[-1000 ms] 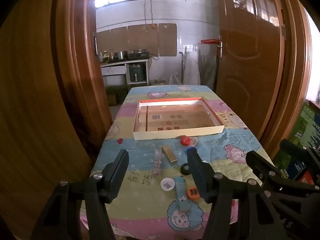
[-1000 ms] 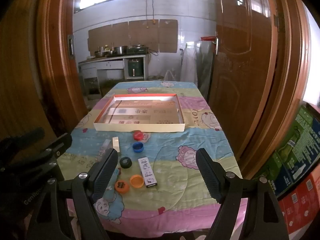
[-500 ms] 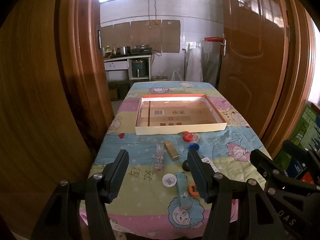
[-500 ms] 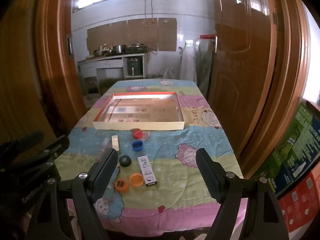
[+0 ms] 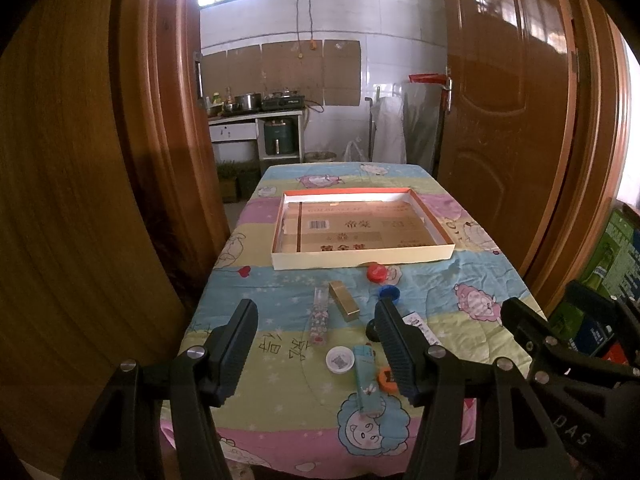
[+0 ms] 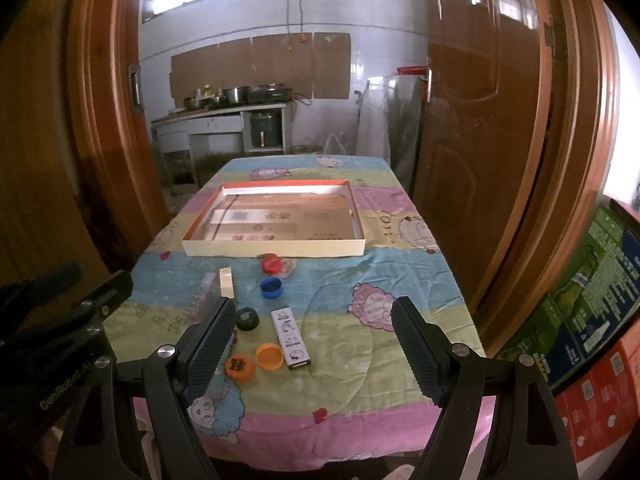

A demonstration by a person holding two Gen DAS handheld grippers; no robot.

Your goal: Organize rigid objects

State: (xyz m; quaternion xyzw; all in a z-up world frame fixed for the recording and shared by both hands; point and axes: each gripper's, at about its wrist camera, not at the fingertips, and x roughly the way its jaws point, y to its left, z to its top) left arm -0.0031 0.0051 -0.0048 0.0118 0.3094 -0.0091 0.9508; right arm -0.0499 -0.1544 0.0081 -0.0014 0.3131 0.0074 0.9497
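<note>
A shallow cardboard tray (image 5: 360, 259) (image 6: 276, 249) with an orange rim lies on the table's middle. In front of it are scattered small objects: a red cap (image 5: 376, 272) (image 6: 270, 263), a blue cap (image 5: 389, 292) (image 6: 272, 288), a gold box (image 5: 344, 301), a clear tube (image 5: 319, 320), a white cap (image 5: 340, 360), a teal tube (image 5: 365, 382), a black ring (image 6: 247, 319), a white stick (image 6: 291, 338) and orange caps (image 6: 269, 356) (image 6: 239, 367). My left gripper (image 5: 316, 346) and right gripper (image 6: 312, 344) both hang open above the near edge, holding nothing.
The table wears a cartoon-print cloth (image 6: 384, 280). Brown wooden doors (image 5: 508, 120) (image 6: 488, 140) flank it on both sides. Printed cartons (image 6: 592, 312) are stacked at the right. A kitchen counter (image 5: 256, 120) with pots stands beyond the far end.
Both grippers have drawn back and slightly up from the table, so more of the near edge shows. Objects lie where they were; both stay open.
</note>
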